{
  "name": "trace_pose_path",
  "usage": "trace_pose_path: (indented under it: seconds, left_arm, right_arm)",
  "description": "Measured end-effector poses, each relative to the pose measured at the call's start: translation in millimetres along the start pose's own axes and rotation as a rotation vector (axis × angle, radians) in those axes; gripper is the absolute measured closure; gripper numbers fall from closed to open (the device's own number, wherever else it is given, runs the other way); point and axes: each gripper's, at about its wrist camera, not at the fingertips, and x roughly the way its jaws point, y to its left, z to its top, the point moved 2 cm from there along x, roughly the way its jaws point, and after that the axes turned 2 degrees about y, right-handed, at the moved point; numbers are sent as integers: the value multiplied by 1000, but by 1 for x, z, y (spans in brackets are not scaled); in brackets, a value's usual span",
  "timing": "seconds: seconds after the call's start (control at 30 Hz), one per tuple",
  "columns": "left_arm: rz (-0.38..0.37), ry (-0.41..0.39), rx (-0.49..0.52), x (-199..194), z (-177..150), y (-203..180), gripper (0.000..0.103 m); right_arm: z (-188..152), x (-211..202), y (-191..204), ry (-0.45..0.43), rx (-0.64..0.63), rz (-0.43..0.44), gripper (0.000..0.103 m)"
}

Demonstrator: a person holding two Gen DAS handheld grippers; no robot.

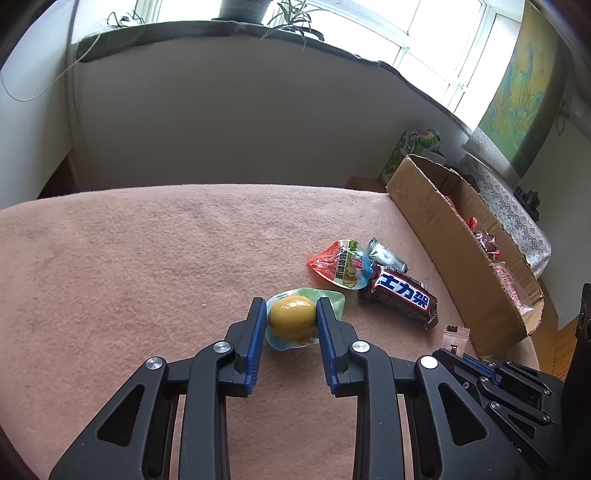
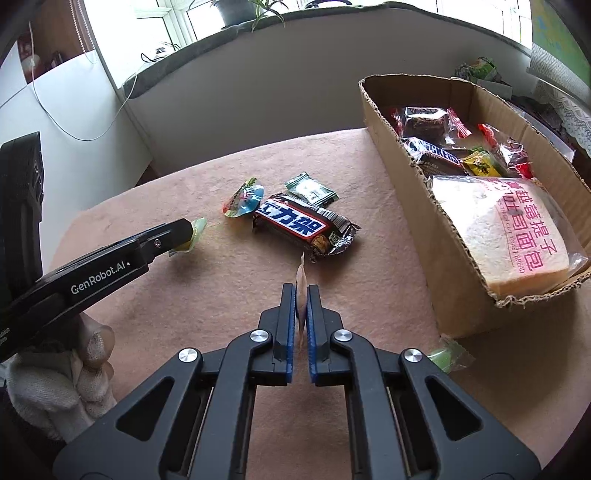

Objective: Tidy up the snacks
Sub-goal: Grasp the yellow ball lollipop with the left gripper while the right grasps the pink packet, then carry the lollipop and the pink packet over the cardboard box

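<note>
My left gripper is shut on a yellow jelly cup with a clear green-edged wrapper, on the pink cloth; it also shows in the right wrist view. My right gripper is shut on a small pale candy wrapper, held edge-up; it shows in the left wrist view. A Snickers bar, an orange-and-green snack packet and a small green-white packet lie on the cloth. The cardboard box holds several snacks and a bread pack.
A green wrapped candy lies by the box's near corner. The pink-covered table ends at a wall under a windowsill with plants. A green carton stands behind the box.
</note>
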Motion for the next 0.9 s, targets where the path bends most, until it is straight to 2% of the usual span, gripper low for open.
trace_pose_path:
  seconds: [0.47,0.9]
  left_arm:
    - [-38,-74,-5,-33,9,-19,77]
    - [-141,-124,50,-50,20,-88,77]
  right_arm:
    - [8,-65,-13,-103,30,63,98]
    - [20,-131,-74,-204,74,46,98]
